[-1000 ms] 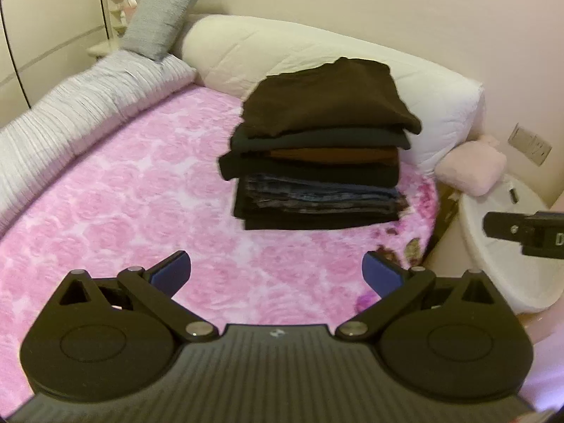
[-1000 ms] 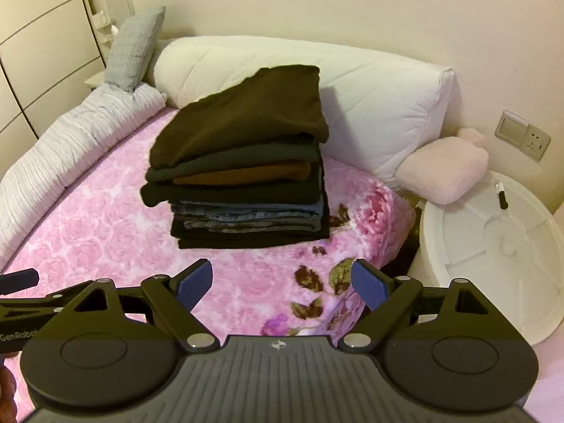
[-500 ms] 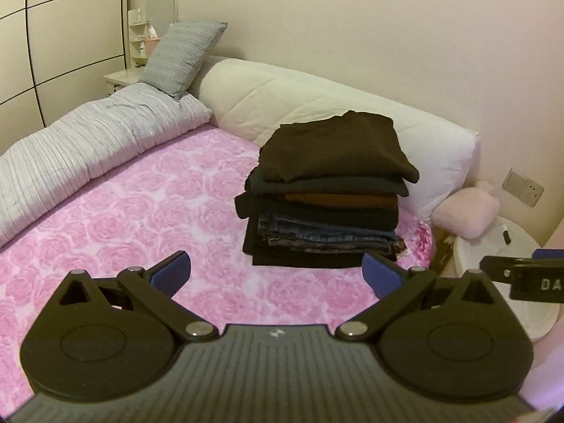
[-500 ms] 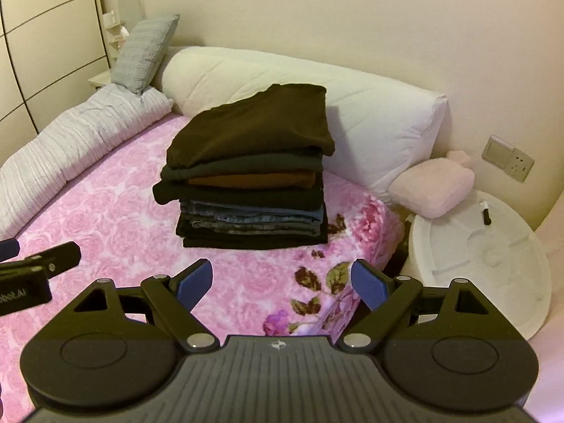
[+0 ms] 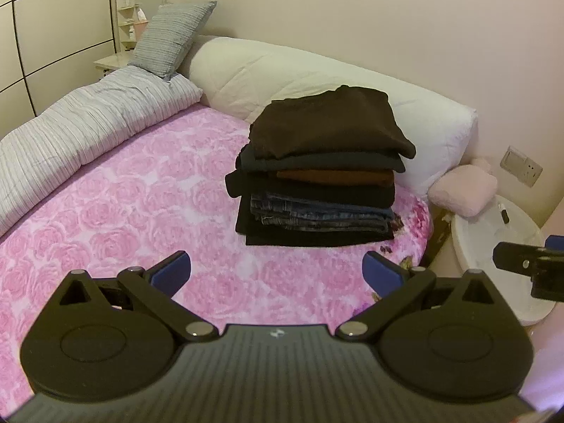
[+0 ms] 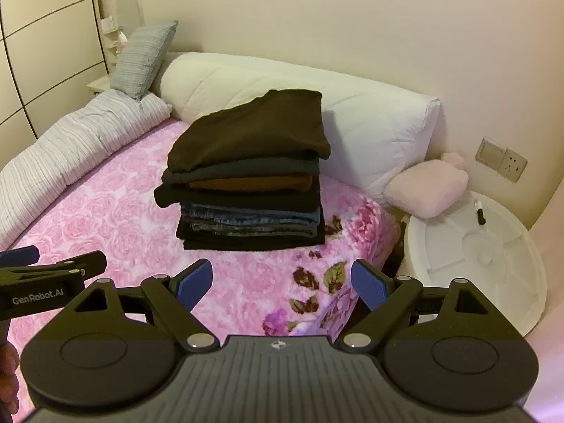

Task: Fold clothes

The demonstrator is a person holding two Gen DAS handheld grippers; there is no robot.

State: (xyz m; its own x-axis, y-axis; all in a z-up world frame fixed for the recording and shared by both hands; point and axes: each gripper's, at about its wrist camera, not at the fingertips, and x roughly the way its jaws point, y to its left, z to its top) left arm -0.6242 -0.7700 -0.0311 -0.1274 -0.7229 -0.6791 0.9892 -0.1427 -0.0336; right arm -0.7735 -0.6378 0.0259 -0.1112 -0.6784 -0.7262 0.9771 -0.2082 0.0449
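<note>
A neat stack of folded dark clothes [image 5: 320,176] sits on the pink rose bedspread [image 5: 141,211] near the bed's far right side, a brown garment on top, jeans lower down. It also shows in the right wrist view [image 6: 246,176]. My left gripper [image 5: 276,271] is open and empty, held above the bedspread short of the stack. My right gripper [image 6: 282,280] is open and empty, also short of the stack. Each gripper shows at the edge of the other's view.
A long white bolster [image 5: 282,70] lies behind the stack. A striped grey duvet [image 5: 70,130] and grey pillow [image 5: 169,46] lie at left. A pink cushion [image 6: 426,187] and a round white table [image 6: 476,257] with a pen stand right of the bed.
Both grippers have pulled back and risen from the stack, so it looks smaller and farther. The stack has not moved. Both grippers stay open.
</note>
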